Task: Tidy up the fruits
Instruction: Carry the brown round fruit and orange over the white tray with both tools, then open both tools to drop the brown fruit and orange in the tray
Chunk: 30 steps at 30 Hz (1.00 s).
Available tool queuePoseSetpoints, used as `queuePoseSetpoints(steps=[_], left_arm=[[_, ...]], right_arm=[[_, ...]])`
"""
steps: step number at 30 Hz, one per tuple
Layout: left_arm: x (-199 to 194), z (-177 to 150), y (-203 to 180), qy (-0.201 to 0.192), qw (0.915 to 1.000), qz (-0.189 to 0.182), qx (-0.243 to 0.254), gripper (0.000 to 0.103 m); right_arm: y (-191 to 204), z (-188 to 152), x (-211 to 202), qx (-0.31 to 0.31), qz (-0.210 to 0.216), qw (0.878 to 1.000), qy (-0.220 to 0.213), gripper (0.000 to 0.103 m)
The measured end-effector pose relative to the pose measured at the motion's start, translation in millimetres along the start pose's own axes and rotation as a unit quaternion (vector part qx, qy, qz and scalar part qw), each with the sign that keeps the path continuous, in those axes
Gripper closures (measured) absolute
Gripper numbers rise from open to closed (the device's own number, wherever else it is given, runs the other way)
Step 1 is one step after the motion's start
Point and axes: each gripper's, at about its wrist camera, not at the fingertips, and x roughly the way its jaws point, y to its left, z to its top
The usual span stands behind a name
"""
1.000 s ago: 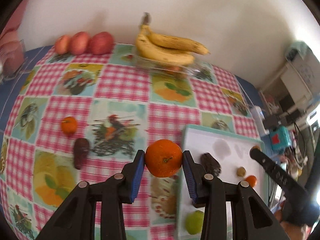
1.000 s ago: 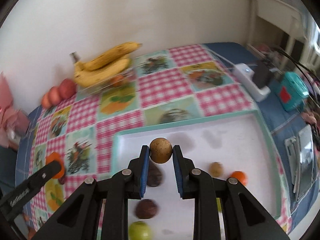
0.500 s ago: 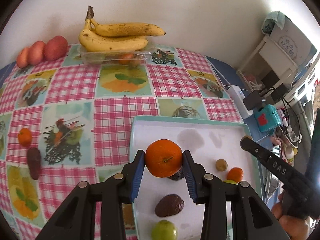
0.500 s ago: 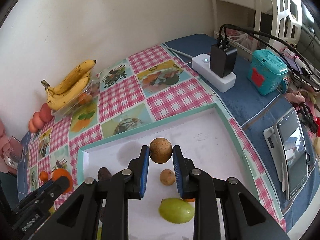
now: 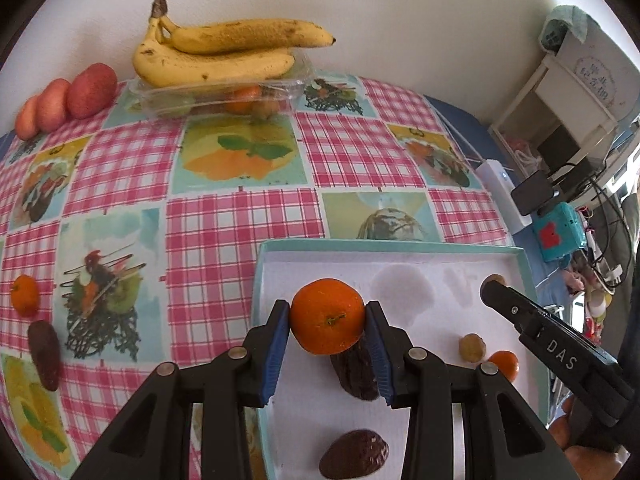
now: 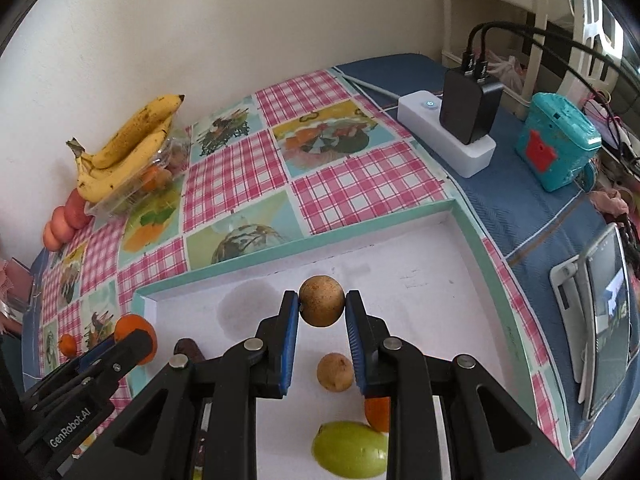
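Roughly halfway through sorting, I'd say. The white tray [image 5: 524, 276] with the teal rim already has a decent haul in it: two dark brown wrinkly fruits (dates maybe? can't tell) [image 5: 354, 458], a small tan round fruit [image 6: 335, 372], a small orange [image 5: 505, 365] and a green fruit [image 6: 350, 454] near the front edge.

Both hands are loaded right now. The left tool [image 5: 327, 322] is clamped on a mandarin [image 5: 327, 316], held over the left part of the tray, right above one of the dark fruits. The right tool [image 6: 322, 307] is squeezing a tan round fruit [image 6: 322, 306], looks like a longan, held above the middle of the tray with another one like it lying just below. Neither fruit looks set down yet, so my guess is that both are about to get dropped in.

What's left out on the checked tablecloth [image 5: 240, 216] over the worktop: a little mandarin [image 5: 25, 295] and one more dark fruit [image 5: 45, 354] just beside it, well off to the left of the tray. The bananas [image 5: 224, 52] are sitting on a clear plastic box [image 5: 224, 96] by the wall with some fruit inside, and three reddish fruits [image 5: 66, 100] are lined up next to that. No idea if those count as already sorted or not.
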Motion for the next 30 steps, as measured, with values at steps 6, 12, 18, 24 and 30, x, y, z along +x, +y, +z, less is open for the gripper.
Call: queuePoseSetpoints(steps=[6,12,18,24,30], left_arm=[[16,5,3,0.005,0.9999,0.009,0.005,0.062],[26,8,3,0.011,0.9999,0.007,0.006,0.062],[30,9,5,0.012,0.9999,0.002,0.003,0.062],[29,9,4,0.019,0.9998,0.006,0.004,0.06],[16,9,-1,0.017,0.9997,0.009,0.012,0.049]], right_arm=[[0,4,18,-0.001,-0.006,1.0,0.013,0.078],[1,4,33,-0.006,-0.018,0.999,0.028,0.078],[1,5,38,-0.009,-0.022,0.999,0.03,0.078],[3,6,39,-0.012,-0.027,0.999,0.031,0.078],[3,6,37,-0.013,-0.028,0.999,0.034,0.076]])
